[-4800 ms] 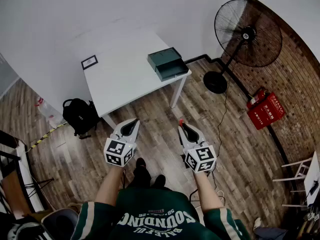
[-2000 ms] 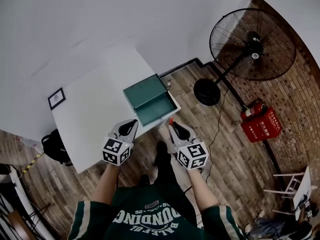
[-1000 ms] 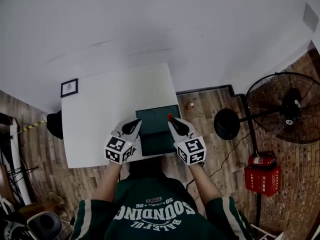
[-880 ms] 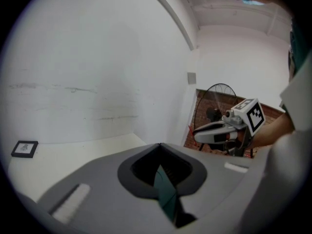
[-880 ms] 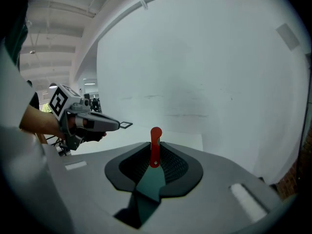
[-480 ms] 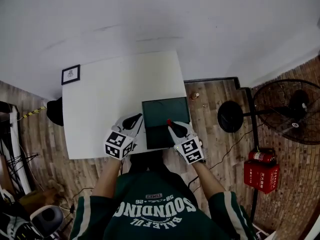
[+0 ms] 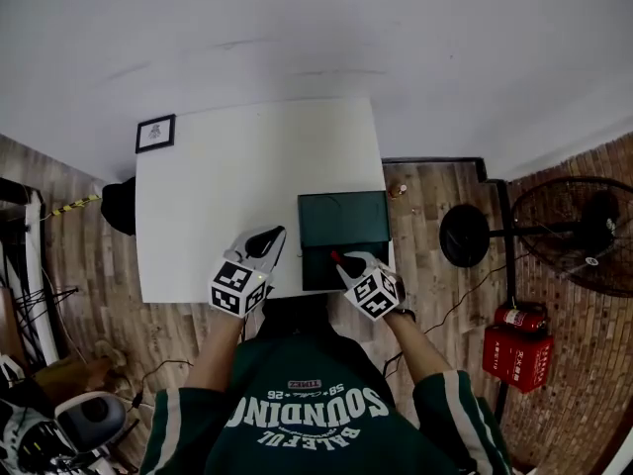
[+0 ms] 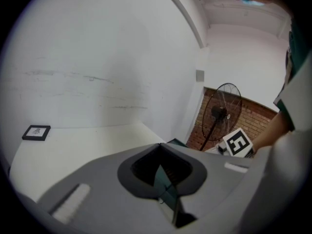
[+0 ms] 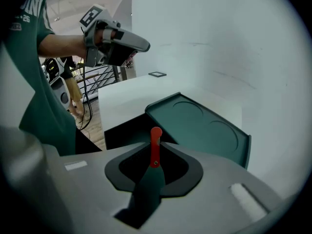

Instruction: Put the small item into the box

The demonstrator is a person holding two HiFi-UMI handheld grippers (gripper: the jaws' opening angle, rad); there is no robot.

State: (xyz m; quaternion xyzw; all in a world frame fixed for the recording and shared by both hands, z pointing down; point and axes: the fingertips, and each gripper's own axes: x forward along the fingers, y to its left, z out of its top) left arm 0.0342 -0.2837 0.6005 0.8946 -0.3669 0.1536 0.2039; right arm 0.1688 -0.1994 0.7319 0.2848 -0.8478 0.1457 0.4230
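**A:** Big picture first: a white counter (image 7: 227,196), and the dark green box (image 7: 343,218) sits at its near right corner. The lid is thrown open on the far side and the tray faces us.

**B:** And both tools are closing in on that box! The left gripper (image 7: 269,240) hangs just to the box's left over bare counter. Its fingers are drawn in to a mere sliver with nothing between them.

**A:** The right gripper (image 7: 346,263) is the busy one. It's at the box's near edge, right above the open tray.

**B:** Its fingers are pinched tight on the small item (image 9: 155,143), a slim red strip. They hold it by its lower end, and the rounded top pokes out beyond the tips.

**A:** How do you reckon it handles?

**B:** Featherweight, I'd say, and stiff enough to stand straight out of that pinch. It looks smooth and flat, so it could twist if the squeeze slackens. Gripping the flat faces at the base looks like the right place.

**A:** Plastic or metal?

**B:** Can't tell from here. Something this light may bounce or skid, so I'd want it released low in the tray, well inside the box walls.
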